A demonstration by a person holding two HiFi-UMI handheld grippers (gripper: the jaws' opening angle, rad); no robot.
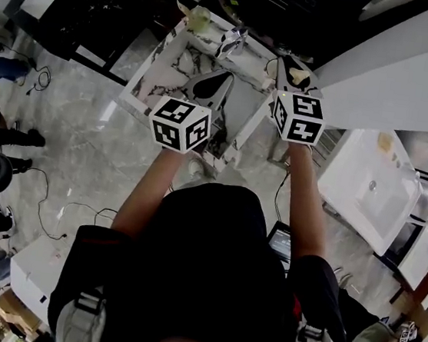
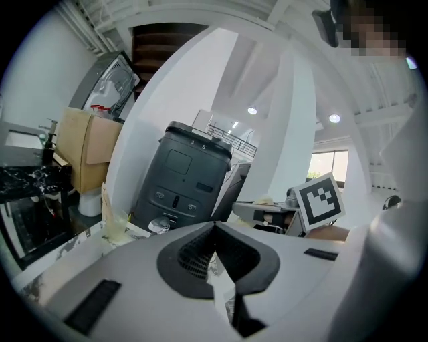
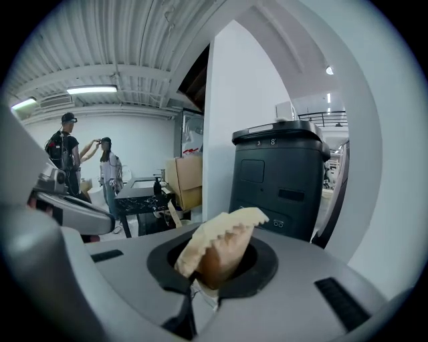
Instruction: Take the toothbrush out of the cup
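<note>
the toothbrush (image 1: 184,8) stood in the translucent cup (image 1: 199,22), at the far left corner of the marble-patterned table (image 1: 150,73). the left gripper (image 2: 215,232) hung over the table, jaws fully together, with nothing between them. the right gripper (image 3: 212,266) hung beside it, well clear of the cup, jaws narrow and clamped on a cream piece (image 3: 224,237) with a zigzag edge.

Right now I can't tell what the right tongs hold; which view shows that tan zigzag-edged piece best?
The right gripper view: the tan piece fills the middle, pinched between the right tongs. The head view shows only a small pale patch; the left gripper view, a distant sliver.
</note>
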